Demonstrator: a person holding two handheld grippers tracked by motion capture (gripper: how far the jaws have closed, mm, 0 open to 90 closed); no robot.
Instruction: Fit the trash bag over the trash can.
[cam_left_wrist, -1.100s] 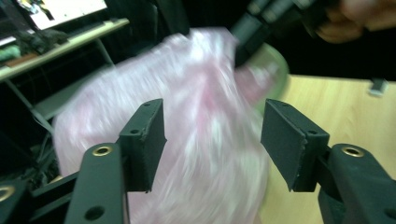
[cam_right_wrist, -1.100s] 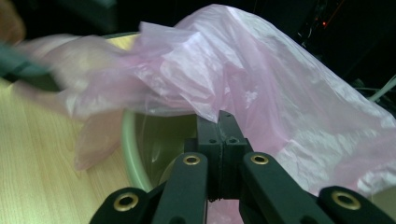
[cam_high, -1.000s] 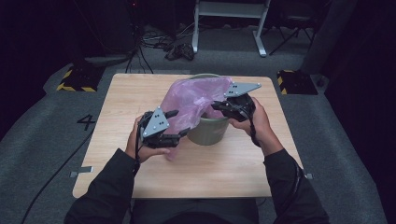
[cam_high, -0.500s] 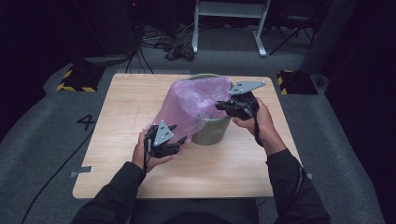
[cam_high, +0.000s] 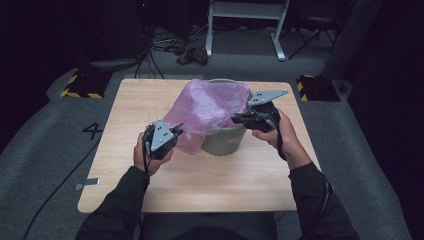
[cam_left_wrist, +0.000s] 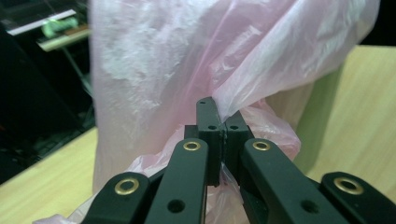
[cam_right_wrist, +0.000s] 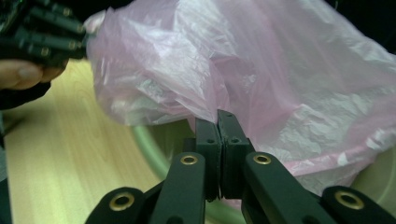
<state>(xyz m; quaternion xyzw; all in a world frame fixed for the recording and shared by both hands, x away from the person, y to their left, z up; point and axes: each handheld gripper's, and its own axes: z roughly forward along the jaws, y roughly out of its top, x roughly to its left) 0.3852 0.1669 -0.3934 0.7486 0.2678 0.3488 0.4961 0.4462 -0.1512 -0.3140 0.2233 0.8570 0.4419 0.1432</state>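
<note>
- The work in hand looks like lining a bin: a pink plastic bag (cam_high: 210, 107) is draped over the mouth of a grey-green bin (cam_high: 224, 142) that stands on the wooden table (cam_high: 135, 105), and both grippers have hold of the film.
- The left gripper (cam_left_wrist: 218, 122) has just been closing, and its jaws now stand pressed together with a fold of the bag pinched between them; thin film runs up and away from the tips, and more bunches below them.
- In the high view that left gripper (cam_high: 176, 133) sits low, just beside the bin's wall, with a loose tail of bag hanging down to the table next to it.
- The right gripper (cam_right_wrist: 218, 116) is likewise pinching the bag's edge, jaws tight together, right over the bin's rim (cam_right_wrist: 149, 144); from above it (cam_high: 239, 119) hovers at the rim on the opposite side.
- My reading: the step is spreading the bag's mouth open, with both edges now secured.
- The next move likely calls for drawing the two pinched edges apart and down, so the opening stretches wider than the rim and folds over it.
- Care is needed: the film is thin and could slip from the tips or tear if pulled hard, and the light bin may tip or slide.
</note>
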